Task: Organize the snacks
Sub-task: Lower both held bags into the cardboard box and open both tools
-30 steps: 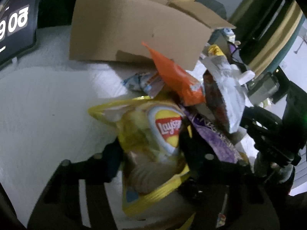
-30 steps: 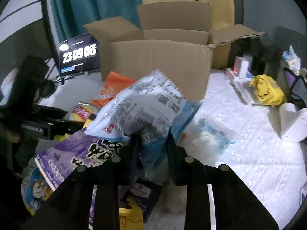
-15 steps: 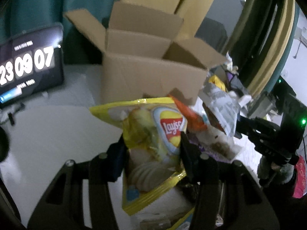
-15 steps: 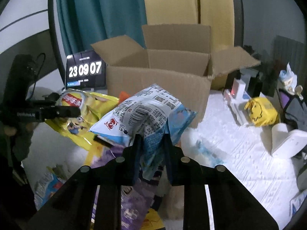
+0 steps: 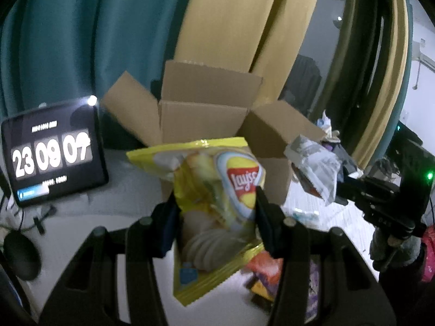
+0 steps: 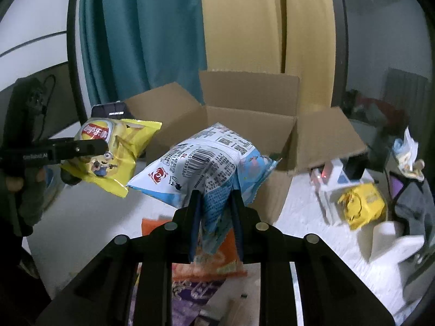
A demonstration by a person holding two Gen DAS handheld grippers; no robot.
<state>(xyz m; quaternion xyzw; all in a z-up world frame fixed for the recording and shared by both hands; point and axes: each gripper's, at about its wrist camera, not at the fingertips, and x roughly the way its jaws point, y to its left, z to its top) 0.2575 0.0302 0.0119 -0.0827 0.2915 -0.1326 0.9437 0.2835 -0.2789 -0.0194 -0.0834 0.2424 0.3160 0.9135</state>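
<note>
My left gripper (image 5: 214,198) is shut on a yellow Lay's chip bag (image 5: 214,187), held in the air in front of the open cardboard box (image 5: 206,119). My right gripper (image 6: 216,198) is shut on a white and blue snack bag (image 6: 209,163), also lifted before the same cardboard box (image 6: 250,125). In the right wrist view the yellow chip bag (image 6: 114,149) hangs at the left in the left gripper (image 6: 89,146). In the left wrist view the white and blue snack bag (image 5: 315,163) shows at the right in the right gripper (image 5: 342,187).
An orange packet (image 6: 214,260) and a purple packet (image 6: 187,293) lie on the white bed surface (image 6: 299,222) below. A tablet showing a clock (image 5: 54,157) stands left of the box. A yellow pouch (image 6: 361,206) and a white object (image 6: 388,241) sit at the right. Teal and yellow curtains hang behind.
Both grippers rose off the snack pile with their bags and tilted up, so the box's open top and the curtains now show. The packets left on the bed sit lower in view.
</note>
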